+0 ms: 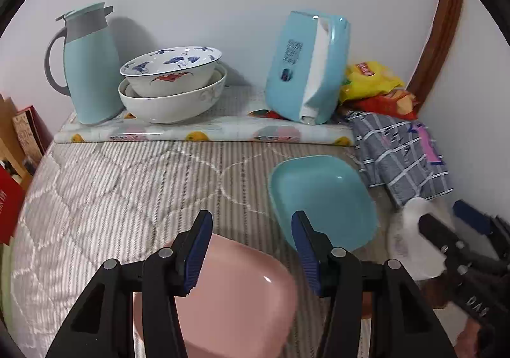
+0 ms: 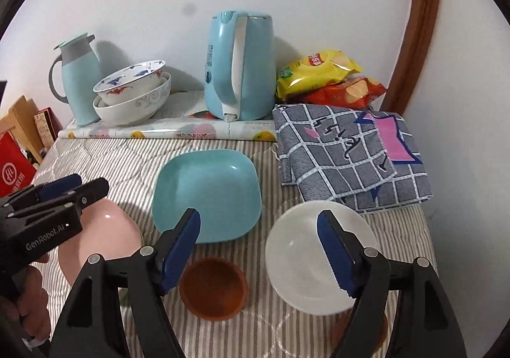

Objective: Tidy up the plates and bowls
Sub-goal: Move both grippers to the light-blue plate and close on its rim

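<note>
Here, in the left wrist view, the left gripper [image 1: 251,230] is hanging released, fingers spread above the pink square plate [image 1: 236,300] lying near on the striped cloth [image 1: 111,192]. The teal square plate [image 1: 322,198] is sitting just right of it; two stacked bowls [image 1: 173,87] are resting far left beside a thermos jug [image 1: 86,61].

In the right wrist view, the right gripper [image 2: 258,230] is likewise hovering unclenched, one finger over the white plate [image 2: 299,256], with a brown bowl [image 2: 213,288] lying between the fingers and an electric kettle [image 2: 239,65] standing far.
</note>
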Demonstrator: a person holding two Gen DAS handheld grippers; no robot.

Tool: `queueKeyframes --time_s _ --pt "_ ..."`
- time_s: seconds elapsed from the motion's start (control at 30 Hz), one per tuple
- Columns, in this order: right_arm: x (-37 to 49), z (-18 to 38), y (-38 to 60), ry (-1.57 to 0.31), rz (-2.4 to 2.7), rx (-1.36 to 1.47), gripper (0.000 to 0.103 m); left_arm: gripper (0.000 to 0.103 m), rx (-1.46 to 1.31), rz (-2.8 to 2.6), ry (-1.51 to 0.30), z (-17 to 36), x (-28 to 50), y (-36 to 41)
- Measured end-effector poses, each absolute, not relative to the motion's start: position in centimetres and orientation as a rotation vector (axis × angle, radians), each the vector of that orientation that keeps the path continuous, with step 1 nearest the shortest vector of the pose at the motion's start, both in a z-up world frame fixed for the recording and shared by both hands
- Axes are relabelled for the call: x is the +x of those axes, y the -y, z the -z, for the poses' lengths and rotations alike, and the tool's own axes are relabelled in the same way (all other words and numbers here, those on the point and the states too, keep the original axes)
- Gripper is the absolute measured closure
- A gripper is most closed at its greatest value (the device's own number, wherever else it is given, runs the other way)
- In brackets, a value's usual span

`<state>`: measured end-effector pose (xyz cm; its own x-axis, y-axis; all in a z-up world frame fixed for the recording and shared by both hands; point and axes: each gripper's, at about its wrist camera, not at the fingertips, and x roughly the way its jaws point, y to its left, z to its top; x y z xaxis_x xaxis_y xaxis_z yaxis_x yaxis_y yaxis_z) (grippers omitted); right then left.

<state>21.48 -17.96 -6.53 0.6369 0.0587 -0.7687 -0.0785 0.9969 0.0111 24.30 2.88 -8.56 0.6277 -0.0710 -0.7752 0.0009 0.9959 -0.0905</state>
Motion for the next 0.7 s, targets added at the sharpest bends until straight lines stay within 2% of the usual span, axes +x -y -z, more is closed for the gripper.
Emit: queueKeyframes --time_s 0.2,0.33,0.6,0.67,0.7 --pt "23.3 7.2 17.1 -0.873 -0.101 -0.052 0.029 0.053 -0.099 0.037 -0.9 9.3 25.3 -3.5" --pt "24.6 7.8 17.0 -0.888 -0.108 -0.061 0.045 0.053 -0.104 0.032 -0.903 9.7 26.0 -3.5" --pt "27.4 9.7 17.2 -0.961 -0.128 -0.055 0.047 0.053 -0.095 0.036 -0.953 11.6 28.5 -2.2" --pt "28.0 10.2 17.0 -0.978 -0.127 -0.063 0.057 0.053 -0.101 0.036 -0.964 12.1 29.0 -1.9" --pt "28.3 10.6 16.9 -0.991 -0.127 -0.069 0.058 0.053 -0.104 0.038 -0.968 12.3 29.2 -1.8"
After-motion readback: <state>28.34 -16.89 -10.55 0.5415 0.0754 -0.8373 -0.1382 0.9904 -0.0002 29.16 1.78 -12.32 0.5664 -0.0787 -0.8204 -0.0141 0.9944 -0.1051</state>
